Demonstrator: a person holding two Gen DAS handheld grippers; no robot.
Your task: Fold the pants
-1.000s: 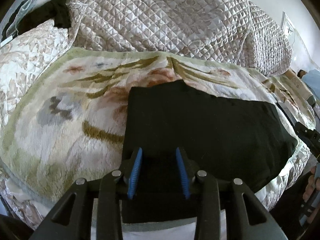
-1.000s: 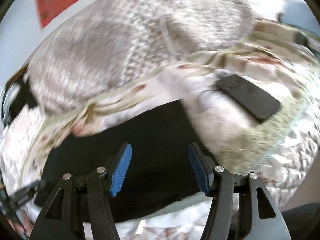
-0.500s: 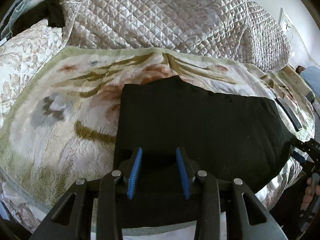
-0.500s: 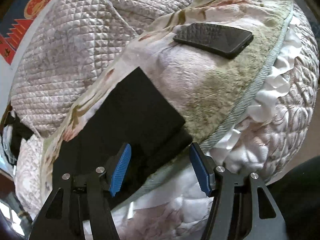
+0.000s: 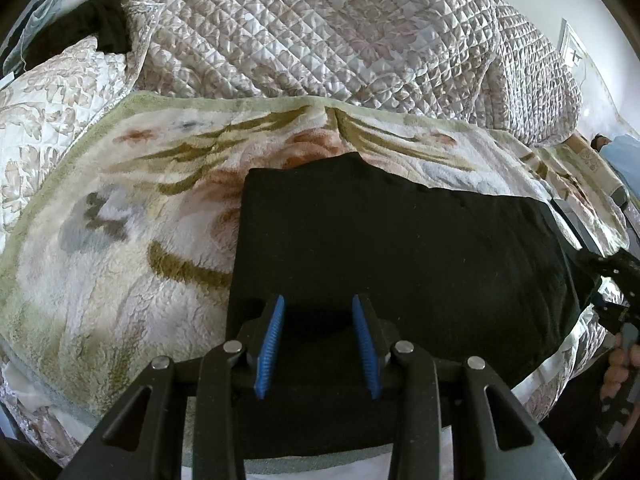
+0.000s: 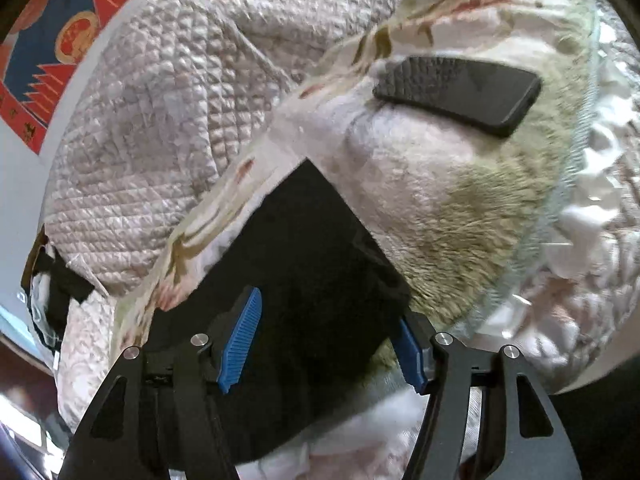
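My right tool has swung down to the black pants hem at 3 o'clock on the bed, jaws wide, empty; left tool hovers half-open, empty. Next fold seems near.

Daylit bed under floral blanket, quilted cover heaped behind, white wall with red-blue hanging.

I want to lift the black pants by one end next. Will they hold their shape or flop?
The black pants will probably flop: they lie flat in soft layers on the fleecy blanket, following its curve. They look light, so one claw should manage. The end between the right claw fingers likely sags once lifted.
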